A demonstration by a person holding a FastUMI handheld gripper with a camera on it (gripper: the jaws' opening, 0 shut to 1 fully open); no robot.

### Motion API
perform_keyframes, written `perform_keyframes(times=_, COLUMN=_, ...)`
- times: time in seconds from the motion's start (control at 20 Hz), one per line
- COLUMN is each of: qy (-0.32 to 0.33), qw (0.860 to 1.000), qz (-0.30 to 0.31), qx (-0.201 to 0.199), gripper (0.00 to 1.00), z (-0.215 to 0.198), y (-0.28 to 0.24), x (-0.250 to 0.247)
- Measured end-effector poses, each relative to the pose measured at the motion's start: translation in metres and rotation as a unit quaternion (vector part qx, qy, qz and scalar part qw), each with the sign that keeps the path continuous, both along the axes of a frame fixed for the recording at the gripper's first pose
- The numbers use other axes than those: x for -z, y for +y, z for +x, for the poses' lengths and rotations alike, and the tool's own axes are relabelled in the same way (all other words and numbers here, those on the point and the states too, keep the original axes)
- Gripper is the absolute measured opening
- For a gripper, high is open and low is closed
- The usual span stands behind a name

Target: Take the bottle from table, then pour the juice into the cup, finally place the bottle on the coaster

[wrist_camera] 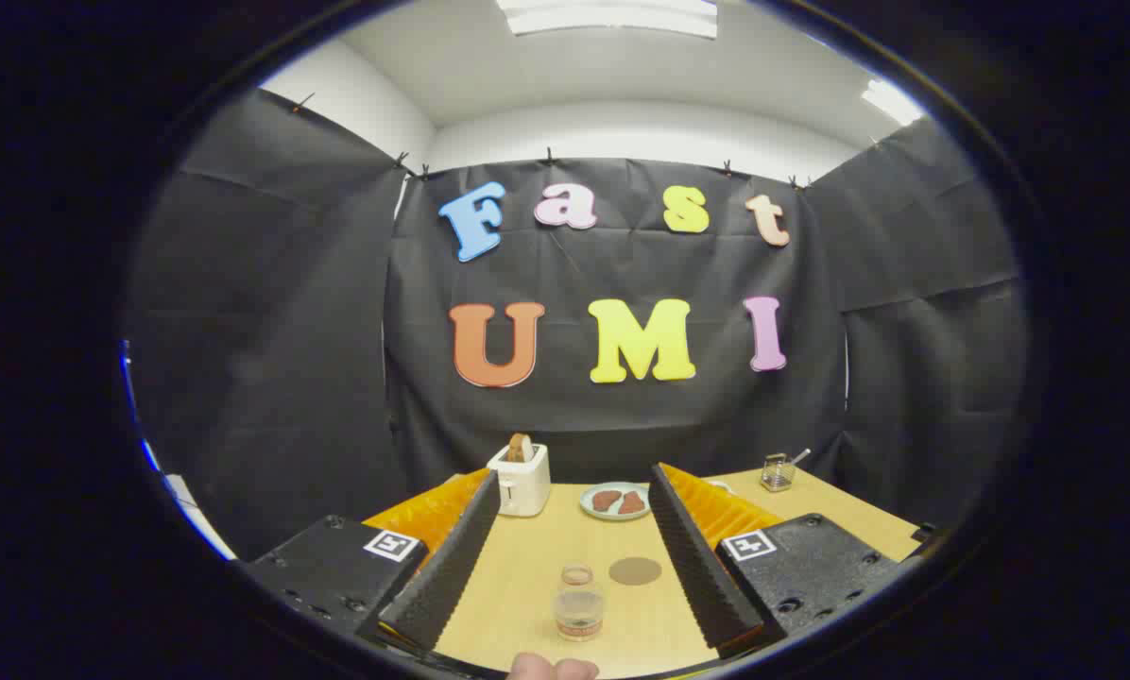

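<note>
My gripper point(573, 480) is held above the near end of the wooden table point(527, 557), open wide, with nothing between its ridged black fingers point(452, 557). On the table between the fingers stands a short clear bottle point(579, 612) with a reddish label band. Just behind it is a small clear cup point(576, 574). A round brown coaster point(635, 570) lies flat to the right of the cup, close to the right finger. All three sit below the fingers and apart from them.
Beyond the fingertips a white toaster point(520, 480) with a slice of bread stands at the back. A plate point(615, 501) with two brown pieces lies to its right. A small wire holder point(778, 471) is at the far right. A person's fingertips point(552, 669) show at the table's near edge.
</note>
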State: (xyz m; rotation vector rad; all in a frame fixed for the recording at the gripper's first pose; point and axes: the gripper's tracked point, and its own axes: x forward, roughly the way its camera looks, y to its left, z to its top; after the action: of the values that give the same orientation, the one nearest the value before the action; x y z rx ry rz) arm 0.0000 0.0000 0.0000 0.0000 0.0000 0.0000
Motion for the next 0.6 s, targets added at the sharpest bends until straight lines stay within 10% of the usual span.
perform_keyframes(times=0.6, qy=-0.004, qw=1.0, qz=0.003, qx=0.006, gripper=1.0, z=-0.0025, y=-0.003, x=-0.0027)
